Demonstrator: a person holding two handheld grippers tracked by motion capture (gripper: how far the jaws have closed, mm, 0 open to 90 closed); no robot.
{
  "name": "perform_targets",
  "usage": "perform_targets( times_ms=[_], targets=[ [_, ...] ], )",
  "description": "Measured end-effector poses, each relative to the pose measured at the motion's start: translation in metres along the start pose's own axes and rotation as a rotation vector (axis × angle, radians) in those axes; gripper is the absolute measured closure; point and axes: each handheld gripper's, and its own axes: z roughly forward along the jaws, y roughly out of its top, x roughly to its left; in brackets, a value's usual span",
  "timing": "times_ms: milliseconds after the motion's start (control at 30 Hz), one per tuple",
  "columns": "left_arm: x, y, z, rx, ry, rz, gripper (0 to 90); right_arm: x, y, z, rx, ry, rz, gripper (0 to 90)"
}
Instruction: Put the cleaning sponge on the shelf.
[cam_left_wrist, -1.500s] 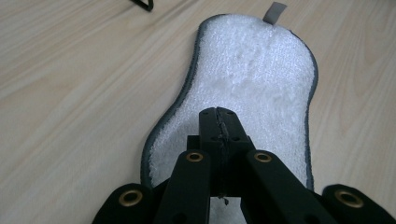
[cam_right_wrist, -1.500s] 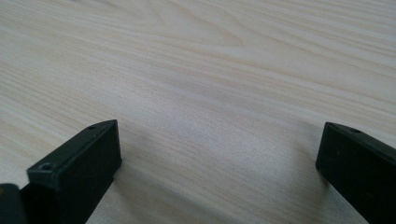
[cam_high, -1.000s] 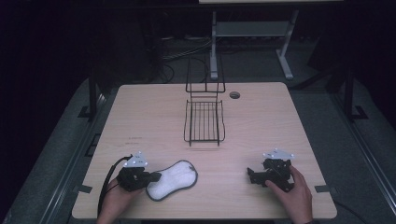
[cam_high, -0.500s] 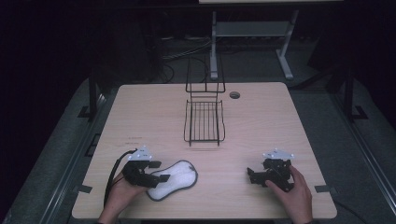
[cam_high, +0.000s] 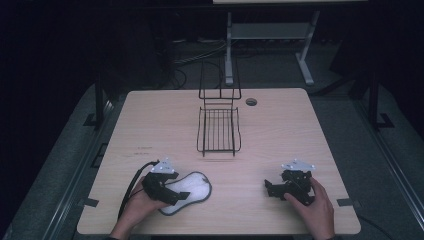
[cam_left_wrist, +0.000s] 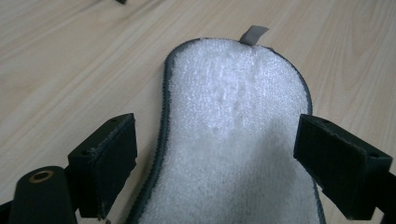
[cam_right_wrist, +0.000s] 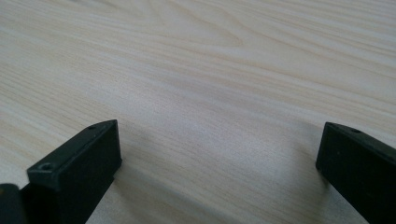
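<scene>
A pale wooden table (cam_high: 280, 130) with a light grain carries everything here. Near its front left edge lies a white fluffy pad (cam_high: 192, 189) with a dark trim (peanut-shaped, a small grey tab at its far end), flat on the wood. In the middle of the table, well apart from the pad, stands a black wire rack (cam_high: 218, 117), its low basket part toward the front and a taller wire frame behind. Just right of the rack, near the far edge, sits a small dark round hole (cam_high: 251, 102) in the tabletop.
</scene>
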Motion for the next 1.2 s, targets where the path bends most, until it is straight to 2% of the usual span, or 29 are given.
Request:
perform_targets(
  times_ms=[333,500,533,600,700,733,833,867,933,1200],
  targets=[
    [-0.0017,-0.0020,0.0065,0.026,-0.003,0.007,12.7,0.0001,0.0000,0.0000,0.000,0.000,0.001,0.0],
    [-0.0035,-0.0018,0.0070,0.038,0.007,0.029,12.6,0.0001,0.0000,0.0000,0.000,0.000,0.000,0.0],
    [-0.0043,-0.0012,0.0074,0.040,0.010,0.024,12.6,0.0001,0.0000,0.0000,0.000,0.000,0.000,0.0],
    [-0.0066,0.0010,0.0084,0.066,0.030,0.044,12.6,0.0001,0.0000,0.0000,0.000,0.000,0.000,0.0],
    [-0.0090,0.0029,0.0090,0.084,0.044,0.036,12.7,0.0001,-0.0001,0.0000,0.000,0.000,0.000,0.0],
    [-0.0100,0.0039,0.0096,0.090,0.048,0.049,12.9,0.0001,-0.0001,0.0000,0.000,0.000,0.000,0.0],
    [-0.0093,0.0032,0.0090,0.084,0.038,0.061,14.7,0.0001,-0.0001,0.0000,0.000,0.000,0.000,0.0],
    [-0.0096,0.0030,0.0087,0.076,0.027,0.068,18.8,0.0002,-0.0001,0.0000,0.000,0.000,0.000,0.0],
    [-0.0088,0.0024,0.0079,0.072,0.020,0.075,20.3,0.0002,0.0000,0.0000,0.000,0.000,0.001,0.0],
    [-0.0056,0.0020,0.0052,0.062,-0.012,0.065,25.0,0.0002,0.0000,0.0000,0.000,0.000,0.001,0.0]
  ],
)
